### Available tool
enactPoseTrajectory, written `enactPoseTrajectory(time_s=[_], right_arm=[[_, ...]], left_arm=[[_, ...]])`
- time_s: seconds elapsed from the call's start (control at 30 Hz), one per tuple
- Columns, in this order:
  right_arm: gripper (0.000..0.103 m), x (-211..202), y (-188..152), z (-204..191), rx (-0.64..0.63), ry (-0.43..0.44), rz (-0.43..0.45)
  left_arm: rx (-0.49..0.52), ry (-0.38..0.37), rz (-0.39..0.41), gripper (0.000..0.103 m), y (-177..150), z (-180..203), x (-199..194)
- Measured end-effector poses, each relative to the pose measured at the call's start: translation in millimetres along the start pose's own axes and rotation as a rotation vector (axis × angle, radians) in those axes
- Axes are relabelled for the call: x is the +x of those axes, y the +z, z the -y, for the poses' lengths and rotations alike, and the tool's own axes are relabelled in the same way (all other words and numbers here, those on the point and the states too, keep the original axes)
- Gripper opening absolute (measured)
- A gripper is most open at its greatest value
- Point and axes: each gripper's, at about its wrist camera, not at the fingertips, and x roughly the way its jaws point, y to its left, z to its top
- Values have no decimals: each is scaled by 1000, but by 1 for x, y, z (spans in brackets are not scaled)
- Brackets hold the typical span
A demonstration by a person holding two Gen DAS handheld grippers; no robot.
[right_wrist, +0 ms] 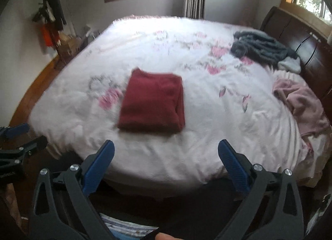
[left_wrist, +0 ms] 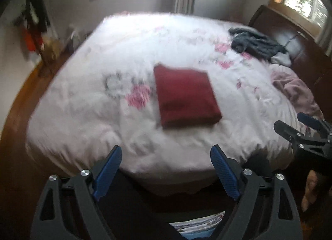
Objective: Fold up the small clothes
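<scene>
At the upper left of both views, dark and orange things hang on the wall beside a wooden floor; to their right, the bed (right_wrist: 207,146) fills the middle of the frame under a white floral cover. On it, just left of centre in the right wrist view, lies the folded red garment (right_wrist: 152,107) — a neat, near-square stack, its slightly longer side running away from the cameras, flat on the cover and touching nothing else. It looks finished.

The left gripper (left_wrist: 166,155) hangs off the near edge of the bed with its jaws spread wide and empty; the right gripper (right_wrist: 166,148) does the same, jaws equally apart. The red stack lies straight ahead of both, beyond the jaws.

Farther right, near the dark headboard (right_wrist: 290,30), sits a crumpled grey garment (right_wrist: 259,48) with a pale piece (right_wrist: 290,64) at its edge, and below it, at the right border, a rumpled pink garment (right_wrist: 300,103). My judgement: the next pick is among these, and the right gripper is nearer — the pink one lies closest to it. No containers show.
</scene>
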Motion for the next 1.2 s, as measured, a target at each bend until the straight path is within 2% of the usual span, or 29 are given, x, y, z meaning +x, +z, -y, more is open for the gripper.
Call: enactPoseTrajectory(time_s=[0.13,0.3,0.63,1.2], right_arm=[[100,-56,10,0,37,22,55],[100,-79,8,-19,-26,-43,43],[100,-64,-2,-28,-16,-9,-5],[100,-39,6,-21,-9,-6,-42]], left_arm=[[-24,-68,15,88,9,-4,-40],[19,-12,31,88,4,7,-64],[-2,-19,2,88,-7,13,-55],[-5,-23,-24,88,3,18,-38]])
